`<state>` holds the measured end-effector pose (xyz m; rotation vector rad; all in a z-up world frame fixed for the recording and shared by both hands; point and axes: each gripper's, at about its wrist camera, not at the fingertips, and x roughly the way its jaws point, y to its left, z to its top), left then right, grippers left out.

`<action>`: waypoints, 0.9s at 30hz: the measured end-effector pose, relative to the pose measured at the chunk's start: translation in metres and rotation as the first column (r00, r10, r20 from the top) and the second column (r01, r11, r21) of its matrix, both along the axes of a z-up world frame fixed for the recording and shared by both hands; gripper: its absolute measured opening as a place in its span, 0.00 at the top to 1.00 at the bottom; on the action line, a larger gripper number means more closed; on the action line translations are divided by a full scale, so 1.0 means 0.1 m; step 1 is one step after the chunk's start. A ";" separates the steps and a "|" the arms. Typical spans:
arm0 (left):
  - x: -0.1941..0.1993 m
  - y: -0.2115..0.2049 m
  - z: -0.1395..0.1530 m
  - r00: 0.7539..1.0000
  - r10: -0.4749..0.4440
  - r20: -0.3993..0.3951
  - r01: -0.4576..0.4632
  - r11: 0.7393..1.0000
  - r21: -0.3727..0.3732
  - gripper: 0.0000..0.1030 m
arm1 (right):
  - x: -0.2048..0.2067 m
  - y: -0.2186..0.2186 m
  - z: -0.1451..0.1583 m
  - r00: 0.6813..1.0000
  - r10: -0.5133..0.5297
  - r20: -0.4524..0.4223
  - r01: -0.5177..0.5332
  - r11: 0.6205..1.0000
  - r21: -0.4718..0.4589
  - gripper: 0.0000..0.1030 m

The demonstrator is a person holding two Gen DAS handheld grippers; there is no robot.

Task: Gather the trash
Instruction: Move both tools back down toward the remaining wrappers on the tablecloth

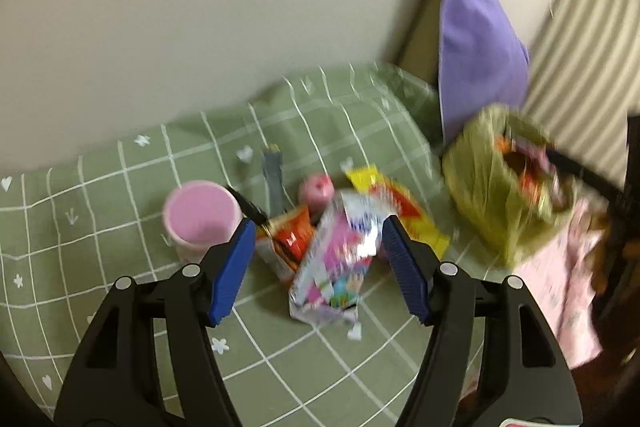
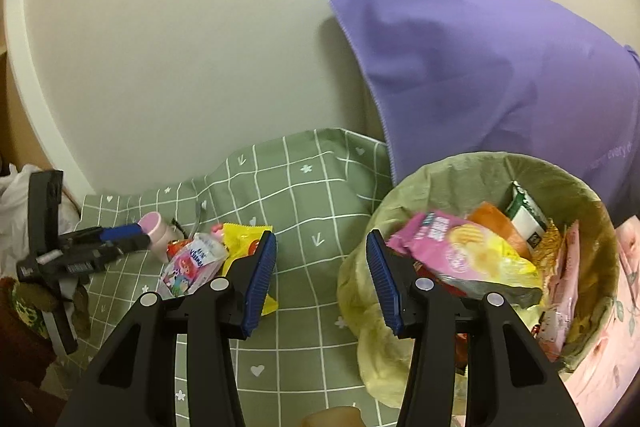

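Note:
On the green checked sheet (image 1: 120, 219) lies a heap of trash: a silver-pink pouch (image 1: 340, 259), a red-orange wrapper (image 1: 294, 233), a yellow packet (image 1: 396, 207), a pink ball-like thing (image 1: 316, 189) and a pink cup (image 1: 200, 217). My left gripper (image 1: 318, 233) is open, its pads either side of the pouch, above it. My right gripper (image 2: 322, 245) is open and empty, beside the rim of a green-lined trash bin (image 2: 404, 187) full of wrappers. The left gripper (image 2: 116, 237) shows in the right wrist view over the heap, where the pouch (image 2: 192, 263) and the yellow packet (image 2: 244, 237) lie.
A purple pillow (image 2: 500, 79) leans on the wall behind the bin. The bin (image 1: 492, 187) stands right of the heap. Pink floral bedding (image 1: 560, 287) lies at the right. A grey strip (image 1: 274, 179) lies behind the heap.

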<state>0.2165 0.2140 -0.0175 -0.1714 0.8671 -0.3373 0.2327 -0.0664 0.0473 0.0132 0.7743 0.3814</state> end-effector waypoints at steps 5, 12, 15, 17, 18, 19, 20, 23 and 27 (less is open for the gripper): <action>0.09 -0.34 -0.21 0.996 -0.073 -0.041 0.077 0.992 0.104 0.39 | -0.01 0.02 -0.01 1.000 0.013 -0.009 -0.013 1.000 -0.021 0.57; 0.16 -0.44 -0.44 0.989 -0.040 -0.144 0.059 0.990 0.125 0.71 | -0.02 0.00 -0.12 0.999 0.016 -0.046 -0.016 1.000 0.001 0.57; -0.02 -0.35 -0.33 0.991 -0.036 -0.129 0.046 0.996 0.075 0.81 | 0.00 0.06 -0.19 0.998 0.027 -0.052 -0.027 1.000 0.012 0.57; -0.15 -0.25 -0.23 0.993 -0.029 -0.115 0.034 0.999 0.042 0.81 | 0.05 0.13 -0.25 0.997 0.044 -0.068 -0.042 0.999 0.028 0.57; -0.24 -0.17 -0.18 0.994 -0.021 -0.108 0.023 1.000 0.019 0.81 | 0.08 0.19 -0.30 0.995 0.059 -0.078 -0.057 0.998 0.033 0.57; -0.29 -0.10 -0.15 0.994 -0.011 -0.106 0.012 1.000 0.007 0.81 | 0.11 0.27 -0.34 0.993 0.081 -0.086 -0.078 0.996 0.034 0.56; -0.36 -0.02 -0.13 0.994 0.013 -0.106 -0.012 1.000 0.005 0.81 | 0.12 0.33 -0.37 0.991 0.100 -0.093 -0.097 0.995 0.036 0.55; -0.46 0.26 -0.17 0.983 0.125 -0.132 -0.120 0.992 0.048 0.81 | 0.16 0.63 -0.53 0.971 0.189 -0.147 -0.184 0.982 0.045 0.53; -0.56 0.61 -0.28 0.954 0.242 -0.176 -0.240 0.970 0.033 0.58 | 0.14 1.14 -0.69 0.936 0.313 -0.163 -0.317 0.948 0.001 0.53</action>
